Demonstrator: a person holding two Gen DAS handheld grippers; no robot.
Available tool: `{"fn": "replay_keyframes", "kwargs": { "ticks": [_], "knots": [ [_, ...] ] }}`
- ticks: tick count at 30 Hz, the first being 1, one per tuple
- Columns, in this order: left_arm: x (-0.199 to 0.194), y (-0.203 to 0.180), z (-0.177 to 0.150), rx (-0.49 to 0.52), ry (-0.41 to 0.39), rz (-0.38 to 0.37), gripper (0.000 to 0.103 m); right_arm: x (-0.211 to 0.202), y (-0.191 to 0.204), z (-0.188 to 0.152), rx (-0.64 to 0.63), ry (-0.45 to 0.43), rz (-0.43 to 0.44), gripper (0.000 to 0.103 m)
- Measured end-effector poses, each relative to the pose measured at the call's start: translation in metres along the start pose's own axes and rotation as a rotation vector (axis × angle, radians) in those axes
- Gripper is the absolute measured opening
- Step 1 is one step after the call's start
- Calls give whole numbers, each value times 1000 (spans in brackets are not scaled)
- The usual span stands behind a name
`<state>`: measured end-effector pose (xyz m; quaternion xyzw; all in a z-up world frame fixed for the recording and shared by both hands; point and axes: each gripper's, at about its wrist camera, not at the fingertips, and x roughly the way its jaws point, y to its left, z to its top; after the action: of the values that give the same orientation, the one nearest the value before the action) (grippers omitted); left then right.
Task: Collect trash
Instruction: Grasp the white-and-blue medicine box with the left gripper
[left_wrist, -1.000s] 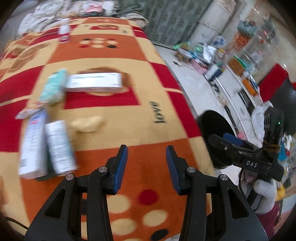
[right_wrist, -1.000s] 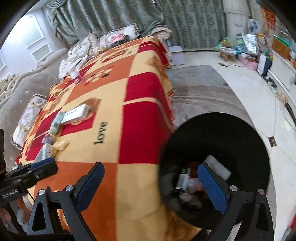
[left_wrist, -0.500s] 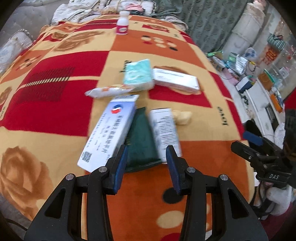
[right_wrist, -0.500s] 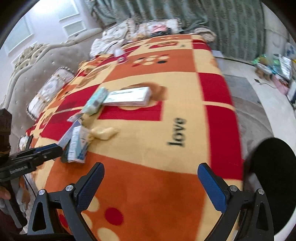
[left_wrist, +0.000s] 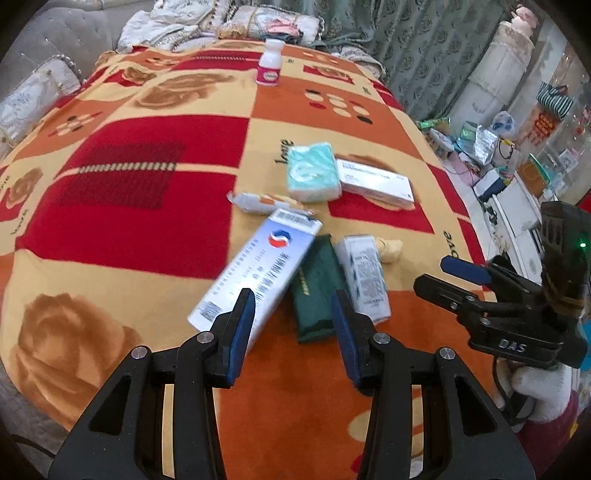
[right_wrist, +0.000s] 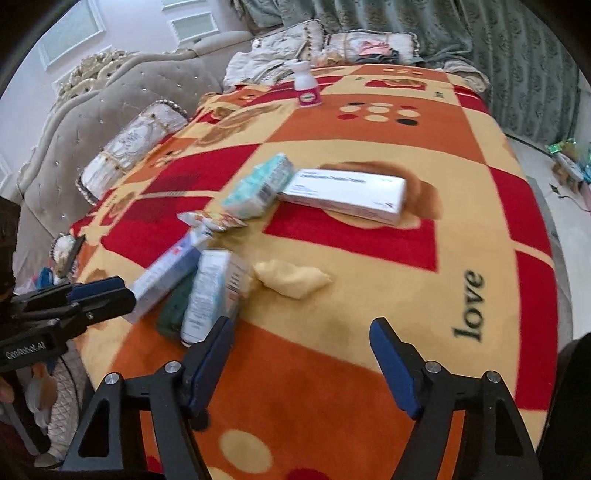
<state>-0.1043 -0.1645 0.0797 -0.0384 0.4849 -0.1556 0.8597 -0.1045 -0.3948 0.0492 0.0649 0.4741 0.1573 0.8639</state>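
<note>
Left gripper (left_wrist: 291, 314) and right gripper (right_wrist: 301, 343) — fingers released, right just narrowing, empty — above boxes (left_wrist: 258, 273) near the blanket's (left_wrist: 129, 206) edge.

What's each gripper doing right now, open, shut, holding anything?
Left gripper: open, narrow gap, nothing held, above the dark green flat pouch.
Right gripper: open, jaws have just been closing, nothing between them.

Both wrist views steeply over blanket (left_wrist: 332, 406)

boxes (left_wrist: 258, 273), green pouch (left_wrist: 314, 291), tissue pack (left_wrist: 312, 171), wrapper (left_wrist: 258, 201), yellow wad (left_wrist: 391, 249) clustered flat on blanket; bottle (left_wrist: 270, 62) upright, apart.
</note>
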Motion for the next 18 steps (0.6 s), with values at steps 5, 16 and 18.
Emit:
{"fn": "replay_keyframes", "kwargs": {
  "ticks": [5, 16, 18],
  "knots": [
    [7, 14, 4, -13, 0, -5, 42, 2, 17, 6, -21, -2, 21, 75],
    [30, 26, 4, 48, 35, 6, 53, 20, 45, 7, -64, 47, 28, 56],
    [35, 28, 6, 57, 43, 16, 53, 26, 49, 7, -67, 57, 32, 53]
  ]
}}
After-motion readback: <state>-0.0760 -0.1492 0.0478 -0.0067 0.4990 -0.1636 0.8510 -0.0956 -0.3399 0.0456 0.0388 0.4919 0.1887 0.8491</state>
